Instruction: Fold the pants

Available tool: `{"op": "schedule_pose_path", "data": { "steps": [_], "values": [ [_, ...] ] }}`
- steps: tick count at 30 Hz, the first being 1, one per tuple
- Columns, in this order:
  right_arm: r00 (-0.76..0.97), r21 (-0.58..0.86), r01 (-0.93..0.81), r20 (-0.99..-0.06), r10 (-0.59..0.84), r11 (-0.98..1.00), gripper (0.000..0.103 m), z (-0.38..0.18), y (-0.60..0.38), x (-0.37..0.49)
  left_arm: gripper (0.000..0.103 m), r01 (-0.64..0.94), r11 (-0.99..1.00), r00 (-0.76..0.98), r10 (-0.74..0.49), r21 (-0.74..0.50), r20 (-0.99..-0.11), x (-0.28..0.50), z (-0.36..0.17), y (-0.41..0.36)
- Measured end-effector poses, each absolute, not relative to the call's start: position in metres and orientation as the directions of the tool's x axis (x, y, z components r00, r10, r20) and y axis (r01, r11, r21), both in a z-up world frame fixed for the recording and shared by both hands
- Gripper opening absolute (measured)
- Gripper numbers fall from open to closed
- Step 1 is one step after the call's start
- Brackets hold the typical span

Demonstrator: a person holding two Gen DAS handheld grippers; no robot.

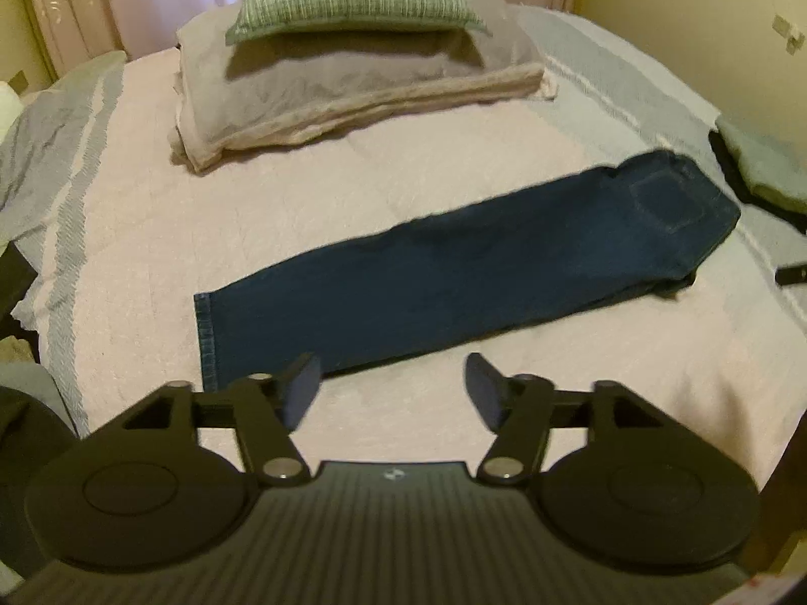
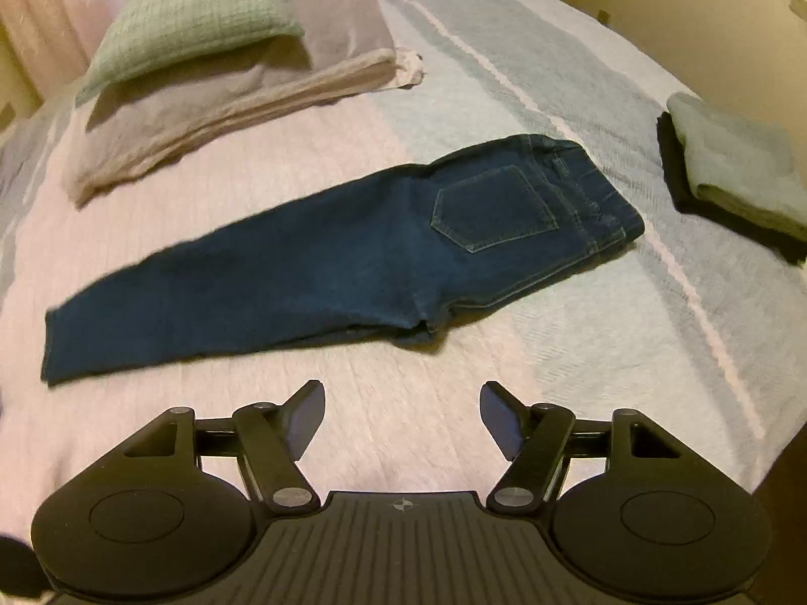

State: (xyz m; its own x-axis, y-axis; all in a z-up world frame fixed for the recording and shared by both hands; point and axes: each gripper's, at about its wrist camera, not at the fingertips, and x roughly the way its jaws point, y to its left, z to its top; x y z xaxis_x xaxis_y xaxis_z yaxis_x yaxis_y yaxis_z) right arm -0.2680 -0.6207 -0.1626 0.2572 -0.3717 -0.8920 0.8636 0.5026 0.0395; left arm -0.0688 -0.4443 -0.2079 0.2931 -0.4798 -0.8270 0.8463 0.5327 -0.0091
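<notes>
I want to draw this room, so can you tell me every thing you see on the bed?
jeans: one, dark blue, folded lengthwise, lying across the middle of the bed
bedspread: one, pink and pale blue, under everything
cushion: one, green, on the grey pillow
pillow: one, grey, at the head of the bed
folded clothes: small stack, pale green on black, right edge
left hand-held gripper: one, black, open, empty
right hand-held gripper: one, black, open, empty

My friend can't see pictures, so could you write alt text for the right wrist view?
Dark blue jeans, folded in half lengthwise with a back pocket facing up, lie on a bed. The open, empty right gripper hovers in the foreground. Behind are a green pillow and, at right, folded clothes.
</notes>
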Motion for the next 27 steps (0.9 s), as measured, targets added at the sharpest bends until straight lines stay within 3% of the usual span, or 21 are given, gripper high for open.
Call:
{"op": "schedule_pose_path", "data": {
  "steps": [3, 5, 10, 22, 27],
  "values": [
    [0.266, 0.039, 0.857, -0.887, -0.377, 0.514, 0.066, -0.152, -0.617, -0.270, 0.075, 0.833, 0.554, 0.303, -0.476, -0.014, -0.825, -0.079, -0.198, -0.454],
    [0.271, 0.043, 0.861, -0.882, -0.386, 0.507, 0.066, -0.147, -0.616, -0.271, 0.087, 0.835, 0.550, 0.317, -0.474, 0.005, -0.821, -0.083, -0.194, -0.460],
    [0.293, 0.060, 0.858, -0.873, -0.389, 0.511, 0.066, -0.137, -0.614, -0.272, 0.095, 0.830, 0.558, 0.341, -0.474, 0.023, -0.812, -0.090, -0.185, -0.470],
    [0.334, 0.075, 0.816, -0.871, -0.362, 0.573, 0.066, -0.141, -0.612, -0.259, 0.100, 0.810, 0.586, 0.351, -0.453, 0.023, -0.820, -0.102, -0.186, -0.467],
    [0.446, 0.013, 0.643, -0.819, -0.361, 0.766, 0.066, -0.158, -0.576, -0.206, 0.100, 0.764, 0.644, 0.388, -0.401, 0.046, -0.830, -0.096, -0.200, -0.438]
  ]
}}
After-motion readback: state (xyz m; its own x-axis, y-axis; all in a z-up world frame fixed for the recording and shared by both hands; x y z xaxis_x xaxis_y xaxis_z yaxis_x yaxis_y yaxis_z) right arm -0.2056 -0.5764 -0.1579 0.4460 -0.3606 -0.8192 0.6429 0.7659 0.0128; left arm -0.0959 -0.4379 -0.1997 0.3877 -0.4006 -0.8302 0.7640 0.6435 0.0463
